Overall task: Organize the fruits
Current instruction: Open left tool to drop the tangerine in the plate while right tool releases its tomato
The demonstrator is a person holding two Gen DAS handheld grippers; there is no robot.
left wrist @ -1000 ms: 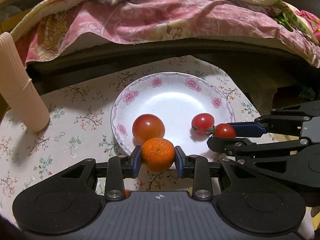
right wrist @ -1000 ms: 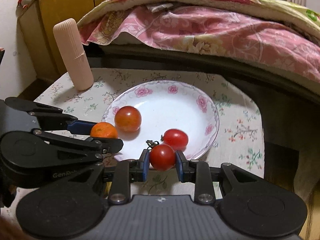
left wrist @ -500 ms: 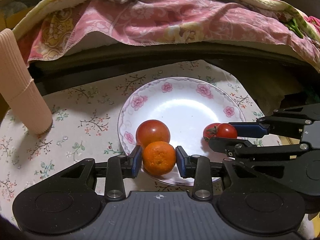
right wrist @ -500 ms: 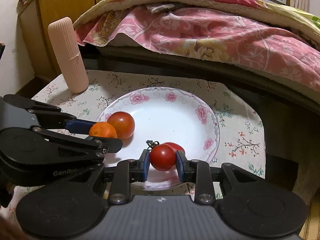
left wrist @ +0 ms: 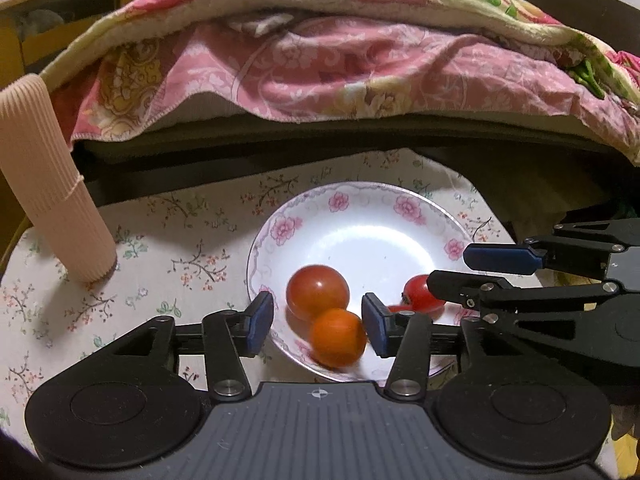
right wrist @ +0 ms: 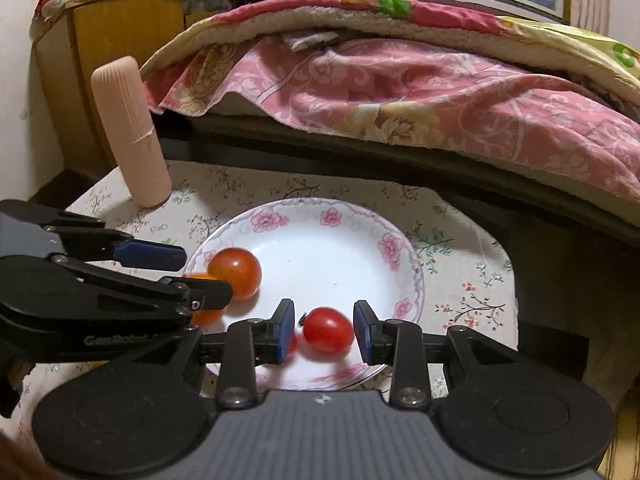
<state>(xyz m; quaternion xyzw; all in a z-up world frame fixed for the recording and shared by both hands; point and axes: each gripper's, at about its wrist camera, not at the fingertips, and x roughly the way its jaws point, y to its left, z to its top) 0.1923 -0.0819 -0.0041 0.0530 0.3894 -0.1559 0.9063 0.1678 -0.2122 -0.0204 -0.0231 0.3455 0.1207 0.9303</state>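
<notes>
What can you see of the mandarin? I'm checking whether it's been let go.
The mandarin is small, round and matte orange, slightly motion-blurred. It sits low in the floral plate near its front rim, against the larger tomato. The left hand-held gripper is open, with gaps visible on both sides. In the right wrist view a finger mostly hides it.

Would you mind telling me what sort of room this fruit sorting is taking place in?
Most likely a bedroom: a bed with a pink floral quilt fills the background, a wooden cabinet stands beside it, and the flowered plate sits on a small cloth-covered table.
</notes>
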